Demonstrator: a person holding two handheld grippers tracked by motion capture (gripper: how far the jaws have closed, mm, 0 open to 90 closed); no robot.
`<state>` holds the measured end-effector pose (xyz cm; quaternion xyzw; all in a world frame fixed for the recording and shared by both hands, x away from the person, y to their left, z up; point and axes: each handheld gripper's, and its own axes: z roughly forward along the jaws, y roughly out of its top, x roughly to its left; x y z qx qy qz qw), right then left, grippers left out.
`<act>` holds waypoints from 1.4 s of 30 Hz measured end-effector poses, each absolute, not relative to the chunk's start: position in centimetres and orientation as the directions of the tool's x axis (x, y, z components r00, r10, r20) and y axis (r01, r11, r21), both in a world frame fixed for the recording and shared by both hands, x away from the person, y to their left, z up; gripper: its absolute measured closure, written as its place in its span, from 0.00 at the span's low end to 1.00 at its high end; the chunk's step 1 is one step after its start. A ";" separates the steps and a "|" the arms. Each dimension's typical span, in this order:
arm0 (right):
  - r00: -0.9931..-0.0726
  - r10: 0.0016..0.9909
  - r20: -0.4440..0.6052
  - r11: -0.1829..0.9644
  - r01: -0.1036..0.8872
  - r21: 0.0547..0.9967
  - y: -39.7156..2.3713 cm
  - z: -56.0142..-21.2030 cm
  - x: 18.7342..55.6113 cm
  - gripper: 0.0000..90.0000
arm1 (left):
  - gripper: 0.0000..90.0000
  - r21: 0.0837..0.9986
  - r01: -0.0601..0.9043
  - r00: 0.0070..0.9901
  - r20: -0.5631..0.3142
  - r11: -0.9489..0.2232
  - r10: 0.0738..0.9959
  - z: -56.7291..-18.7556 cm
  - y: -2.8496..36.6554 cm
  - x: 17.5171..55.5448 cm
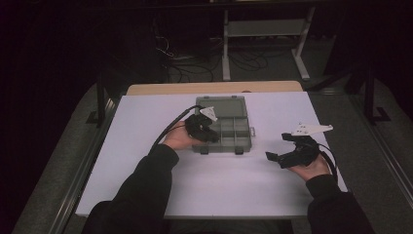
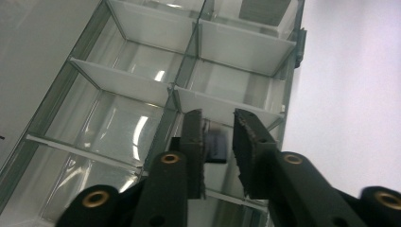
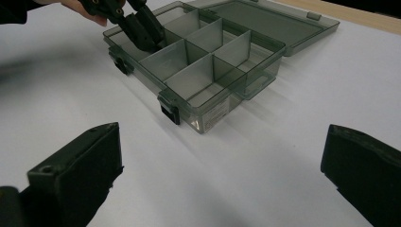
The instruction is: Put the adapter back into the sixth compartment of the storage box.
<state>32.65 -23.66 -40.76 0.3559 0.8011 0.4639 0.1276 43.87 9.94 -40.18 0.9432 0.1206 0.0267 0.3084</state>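
Left gripper (image 2: pixel 217 151) inside a near-left compartment of the open compartment box (image 1: pixel 239 127), jaws slightly parted around a small dark object (image 2: pixel 216 147), contact unclear, right gripper (image 3: pixel 222 175) spread wide, well apart from box on white table (image 1: pixel 146 117).

High view overhead (facing forward), 2 gripper views close, all sharing organizer box (image 1: pixel 224 126).

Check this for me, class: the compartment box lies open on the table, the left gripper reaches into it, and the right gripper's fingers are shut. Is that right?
One detail is wrong. The right gripper has its fingers wide apart, as the right gripper view shows. The rest stands: the box lies open on the table and the left gripper reaches into it.
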 end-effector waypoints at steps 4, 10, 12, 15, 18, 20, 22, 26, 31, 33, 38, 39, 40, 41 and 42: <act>-0.714 0.689 0.125 0.318 0.452 0.833 -23.6 -40.8 32.7 0.00 | 0.71 0.602 0.219 0.968 -0.034 -0.768 0.249 -39.8 10.4 43.8; -0.713 0.689 0.126 0.316 0.453 0.834 -23.7 -40.8 32.7 0.00 | 0.59 0.633 0.228 0.967 -0.057 -0.740 0.250 -39.4 11.0 43.8; -0.713 0.690 0.126 0.317 0.454 0.833 -23.6 -40.8 32.7 0.00 | 0.54 0.632 0.232 0.966 -0.063 -0.740 0.249 -39.3 11.1 43.8; -0.713 0.690 0.126 0.316 0.453 0.833 -23.7 -40.8 32.7 0.00 | 0.52 0.639 0.237 0.966 -0.075 -0.732 0.248 -39.0 11.3 43.7; -0.713 0.690 0.127 0.317 0.455 0.832 -23.6 -40.8 32.6 0.00 | 0.45 0.643 0.237 0.966 -0.077 -0.728 0.247 -38.8 11.4 43.6; -0.713 0.690 0.126 0.318 0.454 0.832 -23.6 -40.8 32.6 0.00 | 0.45 0.643 0.237 0.966 -0.077 -0.728 0.247 -38.8 11.4 43.6; -0.714 0.689 0.127 0.316 0.453 0.834 -23.7 -40.7 32.6 0.00 | 0.35 0.654 0.235 0.964 -0.063 -0.719 0.257 -38.0 11.8 43.1; -0.714 0.688 0.128 0.314 0.453 0.834 -23.7 -40.7 32.6 0.00 | 0.27 0.660 0.228 0.964 -0.050 -0.716 0.261 -37.6 12.1 42.8; -0.714 0.689 0.128 0.315 0.453 0.834 -23.7 -40.7 32.6 0.00 | 0.19 0.663 0.232 0.963 -0.053 -0.712 0.264 -37.4 12.3 42.5; -0.714 0.689 0.128 0.315 0.454 0.833 -23.6 -40.7 32.6 0.00 | 0.15 0.661 0.229 0.962 -0.040 -0.714 0.271 -37.3 12.5 42.2; -0.713 0.689 0.128 0.315 0.454 0.833 -23.7 -40.7 32.6 0.00 | 0.06 0.667 0.234 0.962 -0.055 -0.708 0.267 -37.0 12.8 41.8; -0.713 0.689 0.128 0.316 0.454 0.833 -23.7 -40.7 32.6 0.00 | 0.03 0.665 0.235 0.962 -0.056 -0.708 0.267 -36.9 12.8 41.7; -0.713 0.689 0.128 0.316 0.454 0.833 -23.7 -40.7 32.6 0.00 | 0.01 0.667 0.237 0.962 -0.058 -0.707 0.268 -36.7 12.9 41.6; -0.713 0.689 0.128 0.315 0.454 0.833 -23.7 -40.7 32.6 0.00 | 0.00 0.670 0.238 0.962 -0.061 -0.703 0.268 -36.6 13.0 41.5; -0.713 0.689 0.128 0.314 0.454 0.834 -23.7 -40.7 32.5 0.00 | 0.00 0.672 0.237 0.961 -0.058 -0.702 0.269 -36.5 13.1 41.4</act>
